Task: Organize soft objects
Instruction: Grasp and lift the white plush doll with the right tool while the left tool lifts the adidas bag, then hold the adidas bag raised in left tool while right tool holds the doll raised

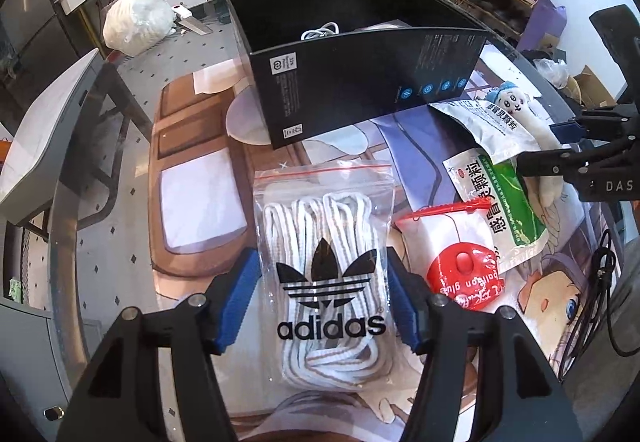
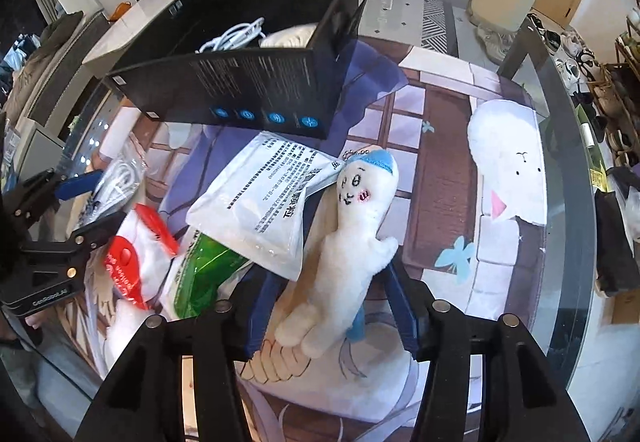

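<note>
Left gripper (image 1: pixel 324 306) straddles the clear zip bag of white laces (image 1: pixel 326 282), pads apart; right gripper (image 2: pixel 328 306) likewise around the white plush doll (image 2: pixel 340 262); close squarely, then lift toward the black cardboard box (image 1: pixel 360 90) at 12 o'clock.

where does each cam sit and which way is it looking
Left wrist: on the left gripper, angled steeply down at the bag of white adidas laces between its blue pads; the right gripper shows at the right edge.
Right wrist: on the right gripper, angled steeply down at the white plush doll between its fingers; the left gripper shows at the left edge.
Shared: black box, medicine sachets, red balloon glue pack, the doll.
</note>
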Available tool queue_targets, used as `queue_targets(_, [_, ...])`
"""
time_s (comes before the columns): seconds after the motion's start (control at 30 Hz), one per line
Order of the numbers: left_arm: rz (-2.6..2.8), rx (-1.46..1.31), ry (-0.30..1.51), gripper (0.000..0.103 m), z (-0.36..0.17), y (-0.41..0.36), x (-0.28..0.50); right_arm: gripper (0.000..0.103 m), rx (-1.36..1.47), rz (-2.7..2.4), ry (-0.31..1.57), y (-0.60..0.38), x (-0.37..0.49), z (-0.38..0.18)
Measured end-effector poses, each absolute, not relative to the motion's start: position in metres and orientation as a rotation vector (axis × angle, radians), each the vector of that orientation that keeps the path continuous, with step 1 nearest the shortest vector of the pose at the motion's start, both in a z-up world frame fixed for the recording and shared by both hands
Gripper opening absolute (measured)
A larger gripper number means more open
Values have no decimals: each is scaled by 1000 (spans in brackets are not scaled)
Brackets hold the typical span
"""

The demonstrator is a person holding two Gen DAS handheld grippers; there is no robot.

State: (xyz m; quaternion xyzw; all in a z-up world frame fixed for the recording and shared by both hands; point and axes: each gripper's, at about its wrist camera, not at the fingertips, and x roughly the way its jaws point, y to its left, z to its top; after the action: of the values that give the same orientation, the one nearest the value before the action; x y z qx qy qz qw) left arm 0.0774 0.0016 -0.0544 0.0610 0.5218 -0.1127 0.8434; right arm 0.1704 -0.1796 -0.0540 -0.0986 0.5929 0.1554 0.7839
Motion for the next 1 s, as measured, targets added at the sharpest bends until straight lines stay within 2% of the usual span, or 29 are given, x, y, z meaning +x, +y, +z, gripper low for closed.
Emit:
queue_targets(0.07, [-234,133,1104,62,-55,1,78,53,-241,333,1274,-179,171,-55])
queue_targets(0.1, [-234,129,1106,62,-56,1,78,48,-248,330,1275,-178,171,-56])
queue_targets(0.13, [-234,126,1107,62,-56,2,78,35,-257,327,1271,-178,170,-55])
queue_targets(0.17, [-232,125,1107,56,-56,1,79,29,-271,320,1264,-176,167,-55])
queue_targets(0.2, [-229,125,1106,47,-56,2,79,25,-269,320,1263,-176,166,-54])
queue_targets(0.23, [-228,123,1105,44,-56,3,79,24,-252,325,1265,-178,166,-53])
queue_targets(0.3, [-238,122,1097,34,-53,4,79,23,-249,322,1248,-179,165,-49])
queue_targets(0.4, [-250,116,1075,31,-46,5,78,22,-236,318,1203,-182,157,-34])
queue_targets(0.73, [-202,151,795,31,10,15,61,22,-202,373,934,-180,140,24])
queue_targets(1.0, [-215,147,546,31,52,25,38,22,-201,460,580,-171,98,83])
